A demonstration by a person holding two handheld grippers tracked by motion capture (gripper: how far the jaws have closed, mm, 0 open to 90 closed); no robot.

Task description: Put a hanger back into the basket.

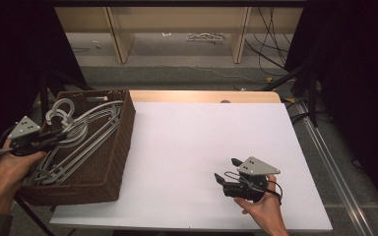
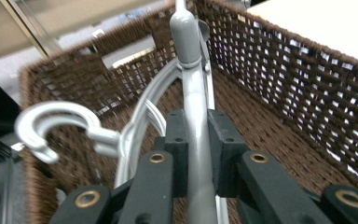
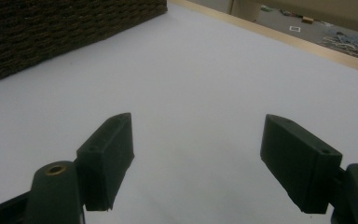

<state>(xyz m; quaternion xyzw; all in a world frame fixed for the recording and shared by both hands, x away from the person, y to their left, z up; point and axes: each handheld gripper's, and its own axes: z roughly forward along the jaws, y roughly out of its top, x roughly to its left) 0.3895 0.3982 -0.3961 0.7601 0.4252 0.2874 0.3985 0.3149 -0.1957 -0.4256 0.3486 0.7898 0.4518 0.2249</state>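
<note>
- Two black pads of the left gripper (image 2: 196, 154) are clenched on the grey bar of a plastic hanger (image 2: 192, 112), seen low and centre in the left gripper view; the bar runs straight up between them toward the neck of its hook.
- That gripper (image 1: 54, 133) sits at the left edge of the high view, reaching into the brown woven basket (image 1: 113, 167), where the hanger (image 1: 81, 132) lies on top of a stack of like grey ones.
- One more hanger hook (image 2: 56, 128) curls at the left of the left gripper view, just beside the held bar, and its shoulder seems to pass close under it.
- To do this step well, I would judge: lift straight up and slowly, keeping the grip firm, so that the held hanger slides free without snagging the neighbouring hook or dragging the stack along.
- Keeping the bar clear of the basket wall (image 2: 303, 88), at the right of that view, would also help; the weave could catch an end.
- Farther out, the right gripper (image 1: 228, 169) rests low and right of centre in the high view, on the white table top (image 1: 202, 132), well apart from the basket; its jaws stand released with nothing between them, ready to take the hanger's far end or steady it once it is out.
</note>
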